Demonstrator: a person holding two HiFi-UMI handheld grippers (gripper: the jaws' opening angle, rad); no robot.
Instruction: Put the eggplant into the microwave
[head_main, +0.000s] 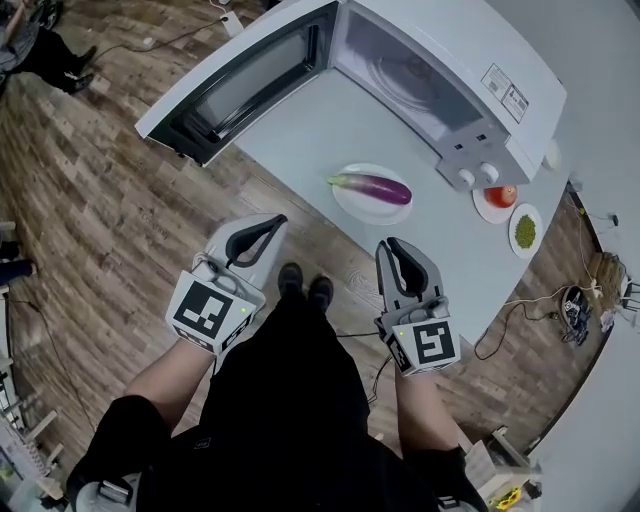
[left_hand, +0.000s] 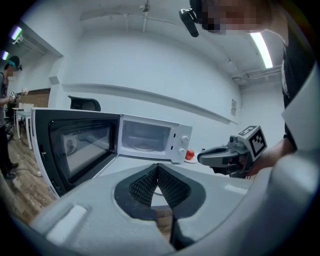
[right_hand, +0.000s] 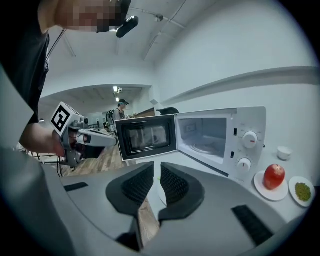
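Tools: left tool (head_main: 277, 221) closed, right tool (head_main: 392, 244) barely parted, both empty, short of the surface (head_main: 290, 140).
Eggplant (head_main: 372, 187): lying on white plate (head_main: 345, 202) before open microwave (head_main: 450, 90).
Risk: jaws too narrow; could nudge eggplant off plate, or glossy skin slips.

No text is legible: the label (head_main: 505, 93) atop the microwave (head_main: 480, 45) is too small to read.

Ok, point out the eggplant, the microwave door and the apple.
eggplant (head_main: 375, 187), head view, middle of its purple body.
microwave door (head_main: 252, 83), head view, on its window pane.
apple (right_hand: 274, 176), right gripper view, middle of its red skin.
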